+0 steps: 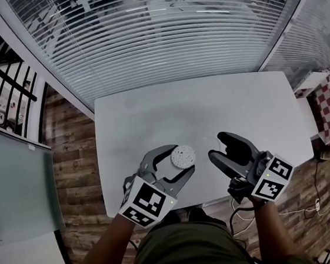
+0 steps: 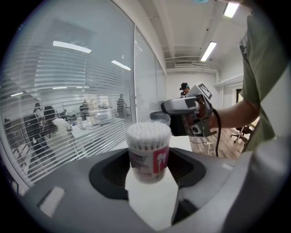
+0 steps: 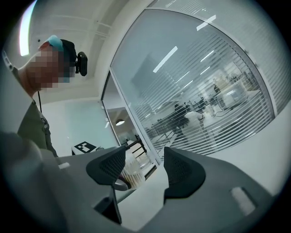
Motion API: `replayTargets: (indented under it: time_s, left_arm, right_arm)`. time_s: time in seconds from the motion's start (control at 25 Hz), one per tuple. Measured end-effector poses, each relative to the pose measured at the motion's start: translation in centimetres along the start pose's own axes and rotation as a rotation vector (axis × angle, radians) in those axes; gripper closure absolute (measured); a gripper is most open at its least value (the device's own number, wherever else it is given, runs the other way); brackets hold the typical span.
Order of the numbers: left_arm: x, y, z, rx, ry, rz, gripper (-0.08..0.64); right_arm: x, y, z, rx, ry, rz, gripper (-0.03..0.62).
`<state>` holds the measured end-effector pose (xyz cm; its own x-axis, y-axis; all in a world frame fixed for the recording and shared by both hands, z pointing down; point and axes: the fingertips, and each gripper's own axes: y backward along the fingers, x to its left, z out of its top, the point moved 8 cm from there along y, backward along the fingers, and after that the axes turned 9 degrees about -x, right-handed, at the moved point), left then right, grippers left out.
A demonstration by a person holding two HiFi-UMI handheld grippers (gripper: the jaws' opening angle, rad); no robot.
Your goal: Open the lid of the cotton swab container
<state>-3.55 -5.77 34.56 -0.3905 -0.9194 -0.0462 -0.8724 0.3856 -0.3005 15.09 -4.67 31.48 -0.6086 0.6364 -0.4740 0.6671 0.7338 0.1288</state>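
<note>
White surface (image 1: 197, 107) fills the middle of the head view, with slatted blinds (image 1: 160, 34) behind glass across the top of the frame. At lower centre the cotton swab container (image 2: 148, 154) stands upright on it, white swab tips showing at its top. The left tool (image 1: 182, 161) clasps the container, one pad on each side. The right tool (image 1: 217, 145), just right of it and not touching it, has its jaws wide apart with nothing between them.

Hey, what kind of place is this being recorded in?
Probably an office: a glass partition with slatted blinds runs behind the white table, people are at desks beyond the glass, and strip lights hang overhead.
</note>
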Motion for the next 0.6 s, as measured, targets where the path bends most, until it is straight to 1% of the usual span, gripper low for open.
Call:
replayTargets:
  time_s: [0.36,0.6]
  left_arm:
    - [0.2,1.3,-0.3,-0.007,-0.003,0.002,0.299]
    - [0.6,2.3,-0.2,-0.011,-0.007,0.007,0.299]
  right_arm:
    - [2.6,0.4,1.6,-0.047,0.041,0.007,0.318]
    - [3.4,1.1,2.0,-0.055,0.057,-0.003,0.318]
